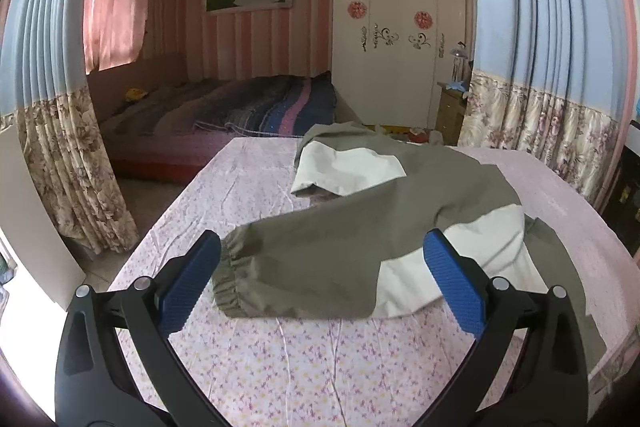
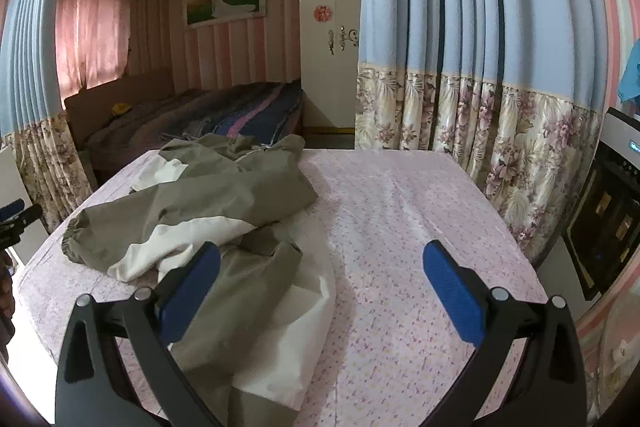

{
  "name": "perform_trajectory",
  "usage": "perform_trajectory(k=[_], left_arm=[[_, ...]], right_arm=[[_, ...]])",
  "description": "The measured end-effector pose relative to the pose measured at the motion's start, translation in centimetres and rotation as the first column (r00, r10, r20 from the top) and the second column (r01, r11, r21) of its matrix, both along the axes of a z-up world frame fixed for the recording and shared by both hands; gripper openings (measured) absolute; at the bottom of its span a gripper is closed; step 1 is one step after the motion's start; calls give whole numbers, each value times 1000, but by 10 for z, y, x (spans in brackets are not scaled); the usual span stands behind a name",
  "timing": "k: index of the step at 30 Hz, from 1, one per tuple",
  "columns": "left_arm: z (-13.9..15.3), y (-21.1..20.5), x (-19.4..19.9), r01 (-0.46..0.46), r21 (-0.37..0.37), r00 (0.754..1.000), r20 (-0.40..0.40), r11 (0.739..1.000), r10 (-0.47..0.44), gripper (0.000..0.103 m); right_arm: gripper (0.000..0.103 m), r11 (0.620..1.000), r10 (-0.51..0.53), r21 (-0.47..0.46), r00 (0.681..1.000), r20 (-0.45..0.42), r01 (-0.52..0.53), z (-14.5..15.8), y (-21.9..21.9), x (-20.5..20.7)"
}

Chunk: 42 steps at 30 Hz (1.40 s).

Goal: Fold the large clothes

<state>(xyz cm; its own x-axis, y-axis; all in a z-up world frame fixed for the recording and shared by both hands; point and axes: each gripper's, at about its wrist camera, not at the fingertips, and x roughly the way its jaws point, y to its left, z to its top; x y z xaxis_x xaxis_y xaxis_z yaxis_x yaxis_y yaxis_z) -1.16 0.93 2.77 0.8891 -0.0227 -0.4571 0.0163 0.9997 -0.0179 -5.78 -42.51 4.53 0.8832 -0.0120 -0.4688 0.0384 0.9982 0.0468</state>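
Jacket [image 1: 348,227], olive and cream, spread unfolded on floral sheet [image 1: 260,355] of near bed. Left gripper [image 1: 322,281] released, blue pads spread wide, holding nothing, poised just short of elastic sleeve cuff [image 1: 228,279], probably for first fold. Right gripper [image 2: 320,287] likewise released and empty, over near cream hem [image 2: 280,347], right of garment bare. Farther off: bunched collar end at far edge, striped second bed [image 1: 248,107], white wardrobe [image 1: 384,39], blue curtains [image 2: 480,7] flanking.

Matt olive-and-cream cloth jacket [image 1: 360,227] lies on a creased floral cotton sheet [image 1: 280,367]; tongs' pads [image 1: 188,291] are textured blue rubber.
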Motion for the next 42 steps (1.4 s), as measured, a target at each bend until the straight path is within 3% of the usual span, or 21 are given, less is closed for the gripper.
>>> perform_trajectory(k=[9,14,18,22,29,33,42], left_arm=[[0,-2,71,-3,29,1000,11,1000,3,100],[20,-15,118,30,18,999,-13,999,-30,100],[34,-31,121,45,76,998,39,996,-48,100],[27,-40,115,56,68,994,95,996,-62,100],[19,-35,95,37,94,997,66,995,-43,100],[21,-24,89,45,66,997,59,997,-49,100],[10,-9,115,37,49,999,28,998,-39,100]], right_arm=[[101,999,27,-22,1000,4,-27,5,3,84],[101,999,47,15,998,-46,-46,21,0,128],[101,997,73,-30,997,-12,-73,25,8,129],[101,997,66,-43,997,26,-65,9,10,122],[101,999,7,-32,1000,20,-7,7,6,92],[101,1000,-4,9,1000,18,4,8,6,81],[101,999,47,7,998,-44,-47,-8,39,106]])
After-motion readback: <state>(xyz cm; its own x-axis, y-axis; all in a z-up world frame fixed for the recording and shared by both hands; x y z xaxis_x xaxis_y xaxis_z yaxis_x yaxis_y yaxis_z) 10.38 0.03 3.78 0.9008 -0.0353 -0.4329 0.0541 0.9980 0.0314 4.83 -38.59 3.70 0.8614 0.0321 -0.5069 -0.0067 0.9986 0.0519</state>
